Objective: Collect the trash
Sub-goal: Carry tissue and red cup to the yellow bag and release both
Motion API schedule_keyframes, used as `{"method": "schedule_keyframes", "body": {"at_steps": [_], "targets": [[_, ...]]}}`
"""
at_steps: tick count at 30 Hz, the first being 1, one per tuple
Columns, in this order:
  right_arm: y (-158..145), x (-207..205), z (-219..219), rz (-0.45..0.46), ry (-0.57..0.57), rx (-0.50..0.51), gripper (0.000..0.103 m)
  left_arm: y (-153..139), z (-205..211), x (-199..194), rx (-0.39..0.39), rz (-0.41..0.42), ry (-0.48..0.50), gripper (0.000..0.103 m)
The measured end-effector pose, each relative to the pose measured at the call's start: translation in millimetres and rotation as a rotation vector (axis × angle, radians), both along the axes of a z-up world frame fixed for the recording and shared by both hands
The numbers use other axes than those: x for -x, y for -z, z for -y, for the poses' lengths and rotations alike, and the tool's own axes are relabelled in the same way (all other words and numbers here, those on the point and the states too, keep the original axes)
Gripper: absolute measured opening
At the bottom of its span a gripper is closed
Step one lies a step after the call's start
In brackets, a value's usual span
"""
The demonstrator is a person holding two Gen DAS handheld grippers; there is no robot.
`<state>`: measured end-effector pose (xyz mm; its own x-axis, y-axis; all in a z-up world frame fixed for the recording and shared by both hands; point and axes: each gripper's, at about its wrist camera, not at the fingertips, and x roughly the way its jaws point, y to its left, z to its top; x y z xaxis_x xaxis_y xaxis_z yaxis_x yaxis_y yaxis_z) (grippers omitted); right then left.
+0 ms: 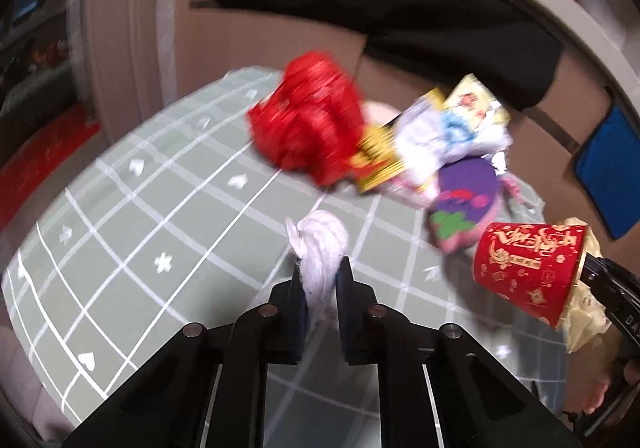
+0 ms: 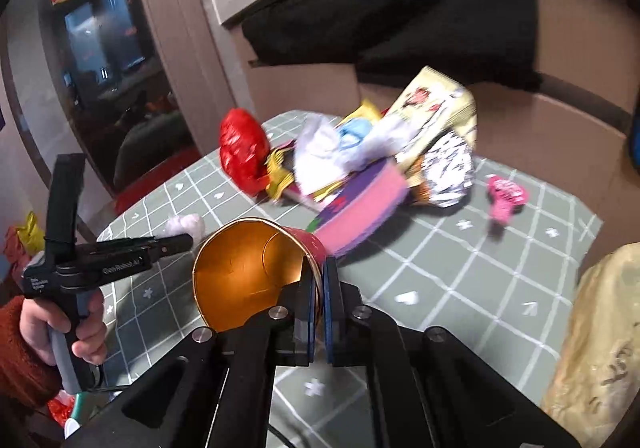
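At the lower centre of the left wrist view, the left gripper (image 1: 320, 280) is pinching a crumpled white tissue wad (image 1: 320, 248) between its pads, above the grey-green tablecloth with white grid lines (image 1: 160, 208). At the lower centre of the right wrist view, the right gripper (image 2: 319, 288) is clamping the rim of a red paper cup with a gold lining (image 2: 252, 272) — its mouth is facing the camera. Farther back, toward the upper middle of both frames, a crumpled red plastic bag (image 1: 308, 124) is lying against a heap of bright wrappers (image 1: 448, 140) — a small pink wrapper (image 2: 505, 197) is sitting apart at the right.
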<state>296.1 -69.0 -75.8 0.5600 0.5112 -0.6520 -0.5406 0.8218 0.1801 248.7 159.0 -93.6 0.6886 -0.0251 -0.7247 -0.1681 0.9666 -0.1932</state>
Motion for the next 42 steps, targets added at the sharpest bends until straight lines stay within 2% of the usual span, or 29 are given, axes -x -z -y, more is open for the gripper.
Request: {"method": "schedule_keyframes", "body": {"at_steps": [2, 7, 11, 16, 20, 24, 30, 35, 42], "targets": [[-8, 2, 15, 0.013, 0.017, -0.016, 0.004, -14, 13, 2, -0.008, 0.037, 0.025, 0.011], [-30, 11, 48, 0.071, 0.06, -0.044, 0.004, -60, 55, 9, 0.029, 0.155, 0.118, 0.011], [-65, 20, 87, 0.142, 0.116, -0.074, 0.004, -98, 93, 5, 0.052, 0.244, 0.202, 0.011], [-112, 31, 139, 0.246, 0.209, -0.077, 0.004, -141, 163, -8, 0.075, 0.361, 0.348, 0.011], [-140, 46, 189, 0.319, 0.311, -0.046, 0.004, -155, 213, -19, 0.111, 0.384, 0.452, 0.011], [-149, 57, 230, 0.333, 0.398, -0.017, 0.004, -155, 260, -30, 0.142, 0.366, 0.539, 0.011], [-138, 58, 278, 0.299, 0.502, -0.004, 0.004, -127, 316, -45, 0.163, 0.283, 0.635, 0.011], [-116, 48, 302, 0.238, 0.541, -0.018, 0.004, -100, 345, -57, 0.158, 0.206, 0.669, 0.011], [-85, 33, 319, 0.154, 0.566, -0.022, 0.004, -72, 363, -77, 0.167, 0.148, 0.678, 0.011]]}}
